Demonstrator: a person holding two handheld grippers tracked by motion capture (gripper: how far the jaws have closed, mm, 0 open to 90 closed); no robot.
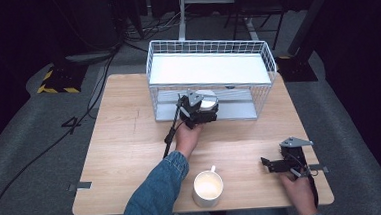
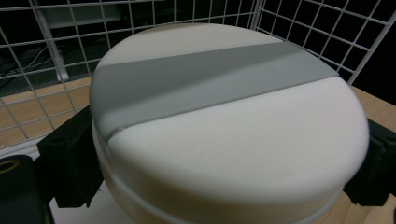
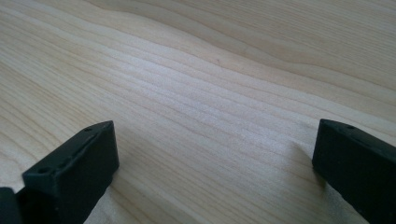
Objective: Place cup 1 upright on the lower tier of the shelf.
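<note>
A white round container (image 2: 224, 140) with a grey band across its top sits at the front of the lower shelf of a white wire rack (image 1: 207, 46). My left gripper (image 1: 201, 109) is shut on it, one black jaw pressed against each side. In the left gripper view my left gripper (image 2: 222, 186) shows those fingers (image 2: 70, 163) hugging the container, with rack wires (image 2: 46, 56) behind. My right gripper (image 1: 268, 164) rests low on the wooden table (image 1: 130, 141) at the right front. In its own view my right gripper (image 3: 215, 168) stands open over bare wood, holding nothing.
A white mug (image 1: 207, 187) stands near the table's front edge, between the person's forearms. The rack's upper shelf (image 1: 208, 69) is a white panel just above the held container. Cables run across the floor at the left and behind the table.
</note>
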